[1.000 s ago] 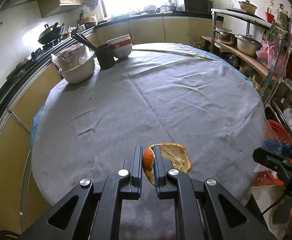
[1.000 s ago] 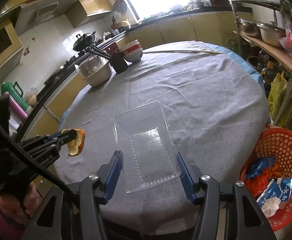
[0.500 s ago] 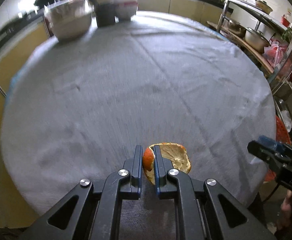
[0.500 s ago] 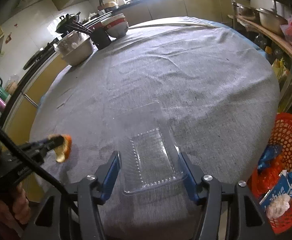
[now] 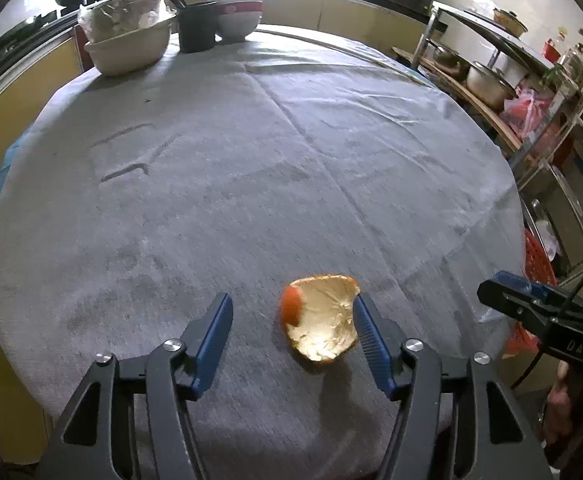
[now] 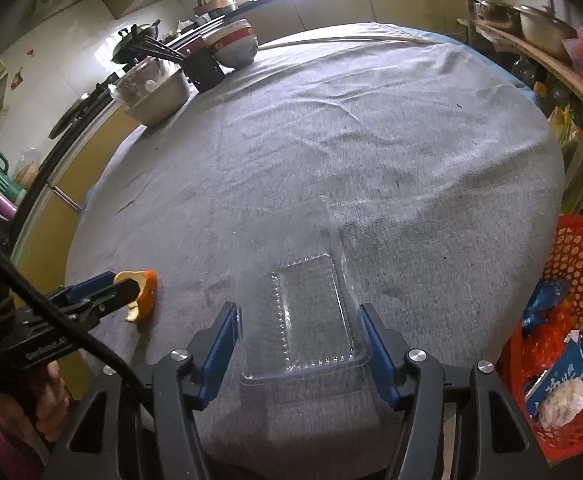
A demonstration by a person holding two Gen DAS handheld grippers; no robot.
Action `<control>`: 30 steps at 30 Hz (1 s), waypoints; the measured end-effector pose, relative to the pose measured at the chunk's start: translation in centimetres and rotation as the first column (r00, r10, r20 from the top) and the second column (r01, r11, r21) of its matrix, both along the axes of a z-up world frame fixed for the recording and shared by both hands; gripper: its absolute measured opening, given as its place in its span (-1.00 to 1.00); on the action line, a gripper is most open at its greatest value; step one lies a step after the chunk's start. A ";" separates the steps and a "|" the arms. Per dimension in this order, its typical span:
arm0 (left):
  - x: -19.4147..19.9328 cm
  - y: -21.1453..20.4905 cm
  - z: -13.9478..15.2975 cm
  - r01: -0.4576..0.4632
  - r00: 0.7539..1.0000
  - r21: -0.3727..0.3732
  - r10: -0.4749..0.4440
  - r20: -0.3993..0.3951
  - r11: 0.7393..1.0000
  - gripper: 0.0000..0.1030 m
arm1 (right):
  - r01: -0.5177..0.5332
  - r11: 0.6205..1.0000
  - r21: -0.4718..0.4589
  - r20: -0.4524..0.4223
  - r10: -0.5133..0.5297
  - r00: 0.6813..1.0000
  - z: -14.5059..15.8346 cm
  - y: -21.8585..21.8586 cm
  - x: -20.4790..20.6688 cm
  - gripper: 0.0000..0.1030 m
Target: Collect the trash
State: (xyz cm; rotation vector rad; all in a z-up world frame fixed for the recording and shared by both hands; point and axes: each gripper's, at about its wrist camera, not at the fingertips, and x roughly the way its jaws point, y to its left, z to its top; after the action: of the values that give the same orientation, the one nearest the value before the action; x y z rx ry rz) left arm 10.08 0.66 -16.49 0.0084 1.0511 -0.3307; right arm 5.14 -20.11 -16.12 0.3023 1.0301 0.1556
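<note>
An orange peel lies on the grey tablecloth between the fingers of my left gripper, close to the right finger. The left gripper is open and holds nothing. The peel also shows in the right wrist view at the left gripper's tip. A clear plastic tray lies on the cloth between the open fingers of my right gripper; whether the fingers touch it cannot be told. The right gripper shows at the right edge of the left wrist view.
A red trash basket with wrappers inside stands below the table's right edge. Bowls, a black cup and stacked bowls sit at the far side of the table. A metal rack with pots stands to the right.
My left gripper has opened and let go of the orange peel, which now lies on the cloth. The right gripper stays open around the clear tray.
</note>
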 end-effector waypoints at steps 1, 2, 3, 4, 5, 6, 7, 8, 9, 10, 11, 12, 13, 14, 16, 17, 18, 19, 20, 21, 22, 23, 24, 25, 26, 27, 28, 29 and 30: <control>0.0 -0.2 0.0 0.011 1.000 -0.007 -0.011 -0.004 1.000 0.29 | -0.004 1.000 -0.009 0.006 0.004 1.000 0.2 0.0 -0.2 0.28; -0.2 -0.4 -0.2 0.022 1.000 -0.010 -0.022 -0.008 1.000 0.30 | -0.007 1.000 -0.016 0.010 0.007 1.000 0.3 -0.1 -0.3 0.30; -0.1 -0.6 -0.4 0.029 0.999 -0.005 -0.029 -0.014 1.000 0.30 | -0.008 1.000 -0.017 0.009 0.008 1.000 0.2 -0.2 -0.3 0.30; 0.0 -0.8 -0.6 0.030 0.999 0.001 -0.030 -0.022 1.000 0.30 | -0.004 1.000 -0.016 0.007 0.005 1.000 0.3 -0.3 -0.4 0.30; 0.1 -0.8 -0.8 0.029 0.999 0.003 -0.029 -0.031 1.000 0.30 | 0.001 1.000 -0.012 0.004 -0.001 1.000 0.3 -0.5 -0.5 0.30; 0.2 -0.8 -1.1 0.028 0.998 -0.005 -0.028 -0.048 1.000 0.30 | 0.003 1.000 -0.009 0.001 -0.003 1.000 0.3 -0.6 -0.6 0.30; 0.2 -0.7 -1.3 0.026 0.998 -0.012 -0.026 -0.058 1.000 0.30 | 0.005 1.000 -0.005 0.000 -0.005 1.000 0.4 -0.7 -0.7 0.30; 0.1 -0.6 -1.3 0.024 0.998 -0.019 -0.025 -0.064 1.000 0.30 | 0.006 1.000 -0.003 0.001 -0.006 1.000 0.5 -0.8 -0.8 0.30; 0.0 -0.6 -1.3 0.022 0.998 -0.024 -0.023 -0.065 0.999 0.30 | 0.006 1.000 -0.001 0.003 -0.006 1.000 0.6 -0.8 -0.9 0.30; -0.1 -0.5 -1.2 0.019 0.998 -0.029 -0.021 -0.064 0.999 0.30 | 0.005 1.000 0.002 0.005 -0.005 1.000 0.8 -0.9 -1.1 0.30; -0.3 -0.4 -1.0 0.018 0.998 -0.039 -0.021 -0.065 0.999 0.30 | 0.004 1.000 0.003 0.008 -0.004 1.000 1.0 -0.9 -1.2 0.30; -0.4 -0.4 -0.8 0.022 0.998 -0.051 -0.026 -0.065 0.998 0.30 | 0.002 1.000 0.003 0.011 -0.002 1.000 1.1 -0.9 -1.2 0.30; -0.5 -0.3 -0.7 0.028 0.997 -0.060 -0.031 -0.065 0.998 0.30 | 0.000 1.000 0.003 0.015 0.000 1.000 1.3 -0.8 -1.3 0.30; -0.6 -0.4 -0.6 0.034 0.997 -0.065 -0.038 -0.063 0.997 0.30 | -0.004 1.000 0.004 0.017 0.004 1.000 1.4 -0.8 -1.3 0.30; -0.7 -0.4 -0.5 0.037 0.998 -0.058 -0.040 -0.058 0.998 0.30 | -0.007 1.000 0.003 0.018 0.007 1.000 1.5 -0.7 -1.3 0.30; -0.6 -0.4 -0.5 0.032 0.998 -0.054 -0.036 -0.060 0.998 0.30 | -0.008 1.000 0.002 0.017 0.008 1.000 1.5 -0.7 -1.3 0.30; -0.5 -0.3 -0.6 0.026 0.997 -0.054 -0.030 -0.067 0.998 0.30 | -0.010 1.000 -0.001 0.014 0.010 1.000 1.5 -0.6 -1.2 0.30; -0.4 -0.2 -0.8 0.020 0.997 -0.060 -0.025 -0.077 0.998 0.30 | -0.012 1.000 -0.003 0.011 0.012 1.000 1.4 -0.6 -1.2 0.30; -0.3 -0.2 -1.0 0.015 0.996 -0.068 -0.021 -0.088 0.998 0.30 | -0.012 1.000 -0.003 0.009 0.012 1.000 1.3 -0.6 -1.2 0.30; -0.3 -0.1 -1.1 0.012 0.995 -0.072 -0.018 -0.093 0.997 0.30 | -0.010 1.000 0.000 0.006 0.010 1.000 1.2 -0.6 -1.2 0.30; -0.2 -0.2 -1.2 0.007 0.995 -0.071 -0.014 -0.096 0.997 0.30 | -0.009 1.000 0.004 0.002 0.009 1.000 1.1 -0.6 -1.1 0.30; -0.1 -0.2 -1.2 0.003 0.996 -0.068 -0.009 -0.092 0.998 0.30 | -0.008 1.000 0.007 -0.001 0.008 1.000 1.0 -0.6 -1.1 0.30; -0.1 -0.3 -1.2 0.000 0.996 -0.062 -0.006 -0.085 0.998 0.30 | -0.006 1.000 0.007 -0.004 0.006 1.000 0.9 -0.6 -1.1 0.30; 0.0 -0.4 -1.2 -0.002 0.997 -0.055 -0.003 -0.079 0.998 0.30 | -0.005 1.000 0.006 -0.004 0.005 1.000 0.9 -0.6 -1.1 0.30; 0.1 -0.4 -1.2 -0.005 0.997 -0.049 0.001 -0.073 0.999 0.30 | -0.004 1.000 0.005 0.000 0.004 1.000 0.9 -0.6 -1.1 0.30; 0.1 -0.4 -1.2 -0.008 0.998 -0.042 0.005 -0.069 0.999 0.30 | -0.004 1.000 0.003 0.007 0.004 1.000 0.9 -0.6 -1.2 0.30; 0.1 -0.5 -1.3 -0.013 0.998 -0.032 0.011 -0.067 0.999 0.30 | -0.004 1.000 0.001 0.013 0.004 1.000 1.0 -0.6 -1.2 0.30; 0.1 -0.5 -1.3 -0.013 0.998 -0.028 0.011 -0.062 1.000 0.30 | -0.004 1.000 -0.003 0.017 0.004 1.000 1.0 -0.5 -1.2 0.30; 0.1 -0.5 -1.3 -0.013 0.998 -0.026 0.011 -0.057 1.000 0.30 | -0.005 1.000 -0.003 0.018 0.006 1.000 1.0 -0.5 -1.2 0.30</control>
State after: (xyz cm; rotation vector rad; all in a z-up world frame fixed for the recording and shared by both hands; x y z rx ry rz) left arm 10.15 0.14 -17.80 -0.0311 1.1025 -0.3354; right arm 3.99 -20.61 -15.10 0.2953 1.0131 0.1617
